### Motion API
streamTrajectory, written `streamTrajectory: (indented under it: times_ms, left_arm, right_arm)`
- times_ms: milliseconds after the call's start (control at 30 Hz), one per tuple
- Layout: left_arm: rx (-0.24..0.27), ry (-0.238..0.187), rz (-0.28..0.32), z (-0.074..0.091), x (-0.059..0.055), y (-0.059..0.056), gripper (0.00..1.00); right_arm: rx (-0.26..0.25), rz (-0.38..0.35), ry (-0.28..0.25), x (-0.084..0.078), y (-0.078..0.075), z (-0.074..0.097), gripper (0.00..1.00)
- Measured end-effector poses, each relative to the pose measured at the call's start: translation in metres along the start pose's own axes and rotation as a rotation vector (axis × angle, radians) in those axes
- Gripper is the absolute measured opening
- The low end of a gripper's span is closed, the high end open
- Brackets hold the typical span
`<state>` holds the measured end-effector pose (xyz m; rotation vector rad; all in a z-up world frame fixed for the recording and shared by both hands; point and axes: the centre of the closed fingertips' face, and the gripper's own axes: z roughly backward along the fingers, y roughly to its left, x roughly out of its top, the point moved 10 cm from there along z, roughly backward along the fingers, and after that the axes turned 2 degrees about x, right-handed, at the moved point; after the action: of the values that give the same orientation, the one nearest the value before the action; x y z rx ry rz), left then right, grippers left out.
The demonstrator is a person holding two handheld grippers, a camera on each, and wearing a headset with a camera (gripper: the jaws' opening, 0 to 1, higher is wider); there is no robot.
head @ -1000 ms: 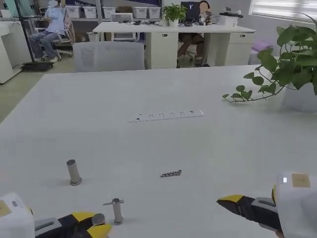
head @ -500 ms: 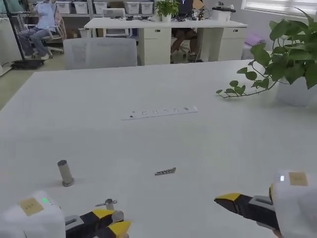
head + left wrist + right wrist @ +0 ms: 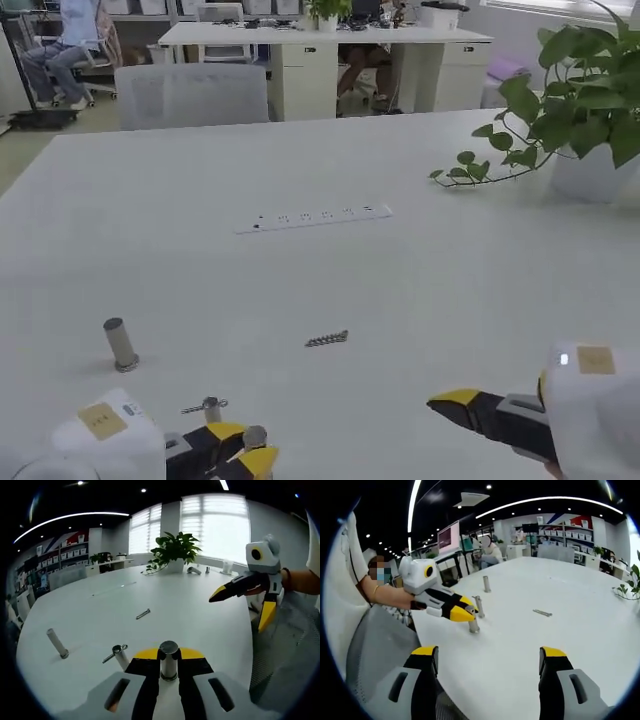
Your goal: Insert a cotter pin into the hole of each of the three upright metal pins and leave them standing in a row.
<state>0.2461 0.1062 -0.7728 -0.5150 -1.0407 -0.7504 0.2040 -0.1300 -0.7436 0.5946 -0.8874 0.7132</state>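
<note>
The white tabletop (image 3: 420, 270) lies wide and bare ahead, with a power strip (image 3: 314, 217) mid-way and a potted plant (image 3: 575, 90) at the far right corner. Both tongs sit low by the near edge. The left tongs (image 3: 169, 654) point forward, level, and are clamped on an upright metal pin (image 3: 169, 661) whose base looks to rest on the surface. Just to their left stands a second pin (image 3: 211, 409) with a cotter pin through it; a third pin (image 3: 120, 344) stands further left. The right tongs (image 3: 488, 651) hover well apart with the jaws spread wide. A small loose metal piece (image 3: 327, 339) lies between them, further out.
</note>
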Motion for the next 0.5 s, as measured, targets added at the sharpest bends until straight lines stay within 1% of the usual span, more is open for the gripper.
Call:
streamTrajectory:
  times_ms: [267, 333, 500]
  left_arm:
    - [0.0, 0.013, -0.006, -0.0014, -0.0049, -0.0003, 0.11]
    - [-0.001, 0.006, 0.012, -0.003, -0.0053, 0.0007, 0.11]
    - [-0.013, 0.003, -0.004, -0.0019, -0.0055, -0.0001, 0.11]
  right_arm:
    - [-0.001, -0.008, -0.002, -0.0015, -0.0002, -0.0001, 0.84]
    - [-0.001, -0.01, -0.002, -0.0018, -0.0004, -0.0002, 0.84]
    - [0.002, -0.012, 0.001, -0.0025, 0.0, -0.001, 0.84]
